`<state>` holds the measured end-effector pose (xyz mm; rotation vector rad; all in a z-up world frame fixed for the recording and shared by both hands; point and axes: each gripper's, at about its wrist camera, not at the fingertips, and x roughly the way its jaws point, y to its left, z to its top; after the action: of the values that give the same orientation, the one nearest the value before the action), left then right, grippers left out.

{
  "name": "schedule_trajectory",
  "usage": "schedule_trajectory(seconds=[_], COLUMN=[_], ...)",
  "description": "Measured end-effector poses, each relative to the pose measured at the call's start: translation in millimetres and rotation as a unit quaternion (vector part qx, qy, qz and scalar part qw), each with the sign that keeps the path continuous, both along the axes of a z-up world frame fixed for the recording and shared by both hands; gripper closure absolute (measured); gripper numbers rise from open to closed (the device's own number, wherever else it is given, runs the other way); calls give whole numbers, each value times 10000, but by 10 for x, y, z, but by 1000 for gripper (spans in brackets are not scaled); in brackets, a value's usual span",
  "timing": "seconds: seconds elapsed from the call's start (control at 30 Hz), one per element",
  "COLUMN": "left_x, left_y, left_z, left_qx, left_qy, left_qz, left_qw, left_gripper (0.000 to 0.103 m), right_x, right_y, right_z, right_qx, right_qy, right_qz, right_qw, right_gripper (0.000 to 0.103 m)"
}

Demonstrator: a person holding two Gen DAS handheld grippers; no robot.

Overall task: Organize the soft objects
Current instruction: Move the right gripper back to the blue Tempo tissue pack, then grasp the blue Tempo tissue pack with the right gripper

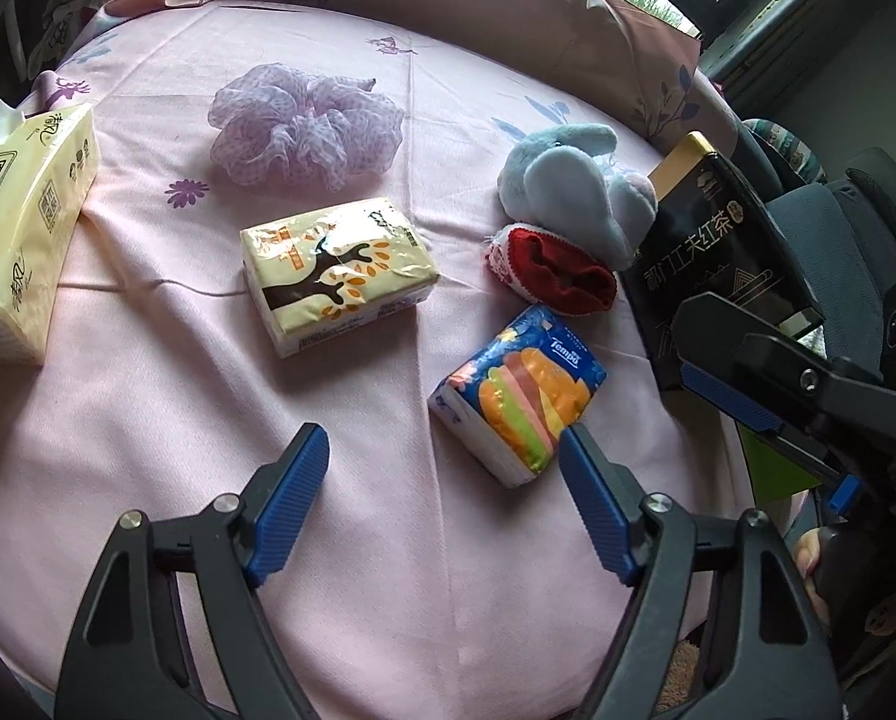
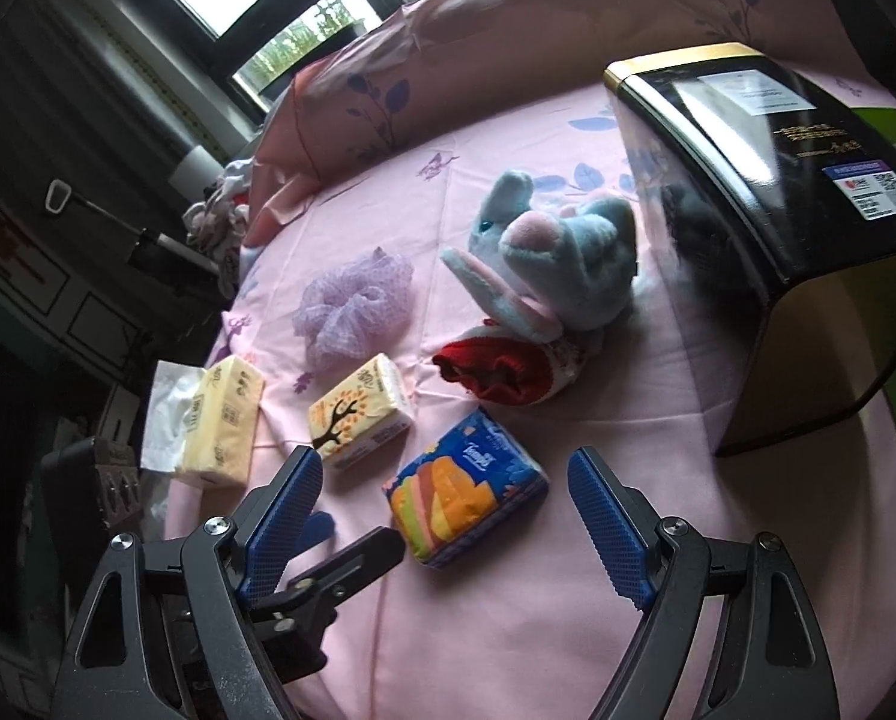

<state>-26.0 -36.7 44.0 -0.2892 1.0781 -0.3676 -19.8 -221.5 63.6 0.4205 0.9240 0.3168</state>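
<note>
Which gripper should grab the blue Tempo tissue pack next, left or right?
Right, probably. The right gripper is open with the Tempo pack centred between its fingers. The left gripper, also open, has the pack off by its right fingertip.

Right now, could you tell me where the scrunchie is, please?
The scrunchie lies on the pink sheet, far side, just beyond the tree-print tissue pack and left of the plush toy.

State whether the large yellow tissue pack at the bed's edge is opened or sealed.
Opened: white tissue sticks out of one end of the large yellow tissue pack.
</note>
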Motion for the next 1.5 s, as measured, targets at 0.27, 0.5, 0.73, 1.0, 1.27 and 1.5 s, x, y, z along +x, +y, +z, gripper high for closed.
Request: schedule_trajectory(seconds=[0.27, 0.5, 0.73, 1.0, 1.27, 1.5], left_x=[-7, -9, 2, 33, 37, 35], left_y=[-65, -44, -42, -36, 43, 40], left_z=[-62, -61, -69, -75, -67, -69], left_qx=[-57, -81, -127, -181, -213, -196], left_qy=[138, 131, 178, 204, 219, 217], left_qz=[-100, -2, 66, 141, 239, 201], left_qw=[9998, 9999, 9997, 9995, 9992, 9994], left_gripper=[45, 49, 49, 49, 51, 51], right_x=[147, 324, 428, 449, 372, 355], right_y=[86, 205, 283, 276, 372, 366], right_z=[-114, -237, -353, -424, -451, -476], right_qx=[31, -189, -437, -541, -419, -374], right_qy=[165, 408, 603, 735, 811, 861], right_qz=[114, 233, 284, 214, 449, 435], right_qw=[9998, 9987, 9968, 9956, 9948, 9946], right_gripper=[18, 24, 29, 39, 39, 39])
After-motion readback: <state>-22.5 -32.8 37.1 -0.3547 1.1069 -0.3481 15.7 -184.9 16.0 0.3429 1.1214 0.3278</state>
